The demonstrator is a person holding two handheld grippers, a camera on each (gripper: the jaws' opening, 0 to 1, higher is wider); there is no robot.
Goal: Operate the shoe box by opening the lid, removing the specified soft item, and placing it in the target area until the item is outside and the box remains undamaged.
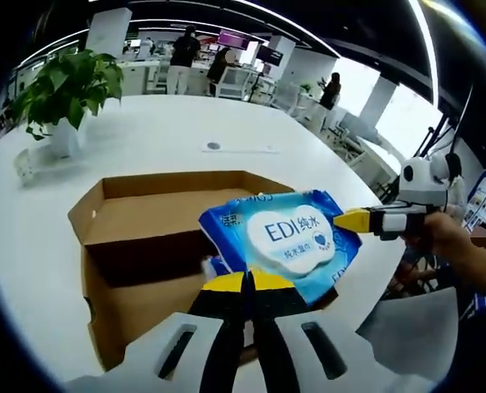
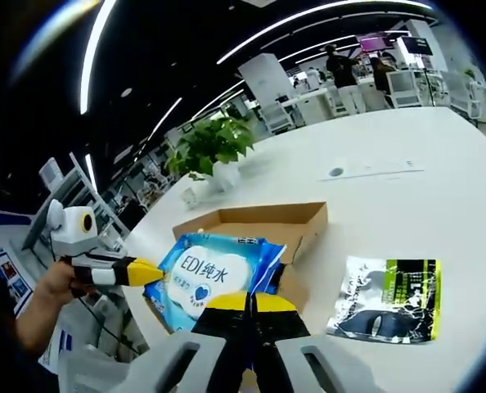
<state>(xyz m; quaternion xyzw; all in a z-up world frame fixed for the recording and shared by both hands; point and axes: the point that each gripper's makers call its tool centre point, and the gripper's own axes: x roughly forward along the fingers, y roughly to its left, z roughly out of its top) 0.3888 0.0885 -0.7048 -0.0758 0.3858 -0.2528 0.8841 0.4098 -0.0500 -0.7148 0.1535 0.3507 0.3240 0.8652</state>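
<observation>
The open brown cardboard shoe box [image 1: 145, 246] lies on the round white table [image 1: 169, 131], just beyond both sets of jaws. Above it hangs the blue soft pack of wet wipes [image 1: 288, 241], pinched at opposite edges by the left gripper [image 1: 249, 286] and right gripper [image 2: 247, 304], both closed on it. The step in hand looks like lifting out; next, carry it clear and set it down. The right gripper view adds a black-and-green foil pouch [image 2: 388, 299] right of the jaws.

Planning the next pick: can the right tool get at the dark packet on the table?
Probably not yet: the right tool is shut on the blue wipes pack; the dark packet itself lies unobstructed.
</observation>
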